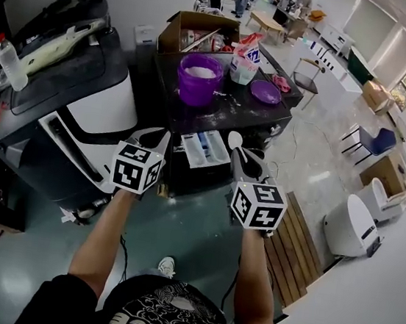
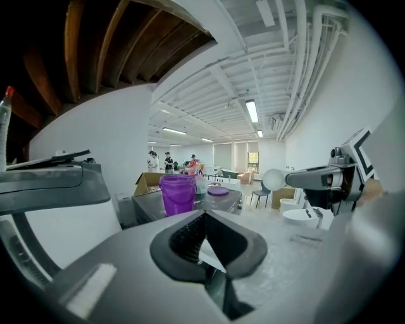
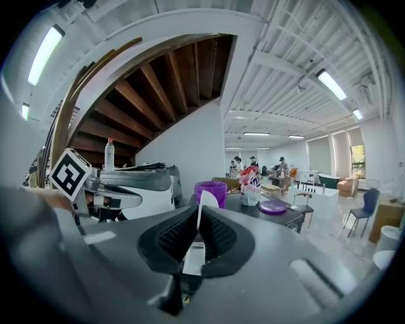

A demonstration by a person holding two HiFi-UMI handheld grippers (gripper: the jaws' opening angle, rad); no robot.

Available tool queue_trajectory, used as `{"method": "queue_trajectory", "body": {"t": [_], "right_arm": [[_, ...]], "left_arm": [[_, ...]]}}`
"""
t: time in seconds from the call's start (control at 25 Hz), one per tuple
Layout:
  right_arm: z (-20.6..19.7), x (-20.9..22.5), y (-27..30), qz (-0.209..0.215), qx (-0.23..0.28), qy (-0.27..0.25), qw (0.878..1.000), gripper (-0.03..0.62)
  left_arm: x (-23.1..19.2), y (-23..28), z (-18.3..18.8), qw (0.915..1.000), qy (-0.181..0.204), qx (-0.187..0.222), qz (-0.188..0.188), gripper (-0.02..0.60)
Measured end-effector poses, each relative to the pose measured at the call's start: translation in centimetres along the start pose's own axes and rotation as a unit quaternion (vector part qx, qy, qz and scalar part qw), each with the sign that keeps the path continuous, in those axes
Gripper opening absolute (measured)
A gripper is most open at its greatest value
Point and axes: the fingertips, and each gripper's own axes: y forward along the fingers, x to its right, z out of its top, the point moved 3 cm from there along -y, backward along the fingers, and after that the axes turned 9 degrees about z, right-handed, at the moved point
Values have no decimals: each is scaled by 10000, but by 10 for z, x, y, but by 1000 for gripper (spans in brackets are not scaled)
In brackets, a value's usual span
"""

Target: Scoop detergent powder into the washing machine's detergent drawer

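While both grippers are held side by side just ahead of the person, the left gripper [image 1: 160, 138] has its jaws brought together with nothing between the pads. The right gripper [image 1: 238, 155] is clamped on the handle of a white scoop [image 1: 234, 139], whose bowl points away from the person; I cannot tell whether it carries powder. Just beyond the tips, the detergent drawer [image 1: 206, 150] stands pulled out of the dark washing machine [image 1: 228, 113], showing white compartments and a blue insert. The scoop bowl sits just beside the drawer's far right corner. On the machine top stands a purple bucket [image 1: 198, 83] with white detergent powder [image 1: 200, 70] in it. A purple lid [image 1: 265, 92] lies flat to its right and a detergent bag [image 1: 245, 58] stands behind. An open cardboard box [image 1: 195, 27] is farther back. Off left, a bottle [image 1: 12, 62] stands on a black-and-white machine [image 1: 85, 101].
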Motion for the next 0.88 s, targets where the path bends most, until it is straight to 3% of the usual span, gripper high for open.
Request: {"method": "queue_trajectory", "body": {"t": [0.88], "right_arm": [[10, 17, 65, 53, 29, -41, 10000, 35]], "left_arm": [[-37, 54, 6, 10000, -26, 40, -29, 2]]}}
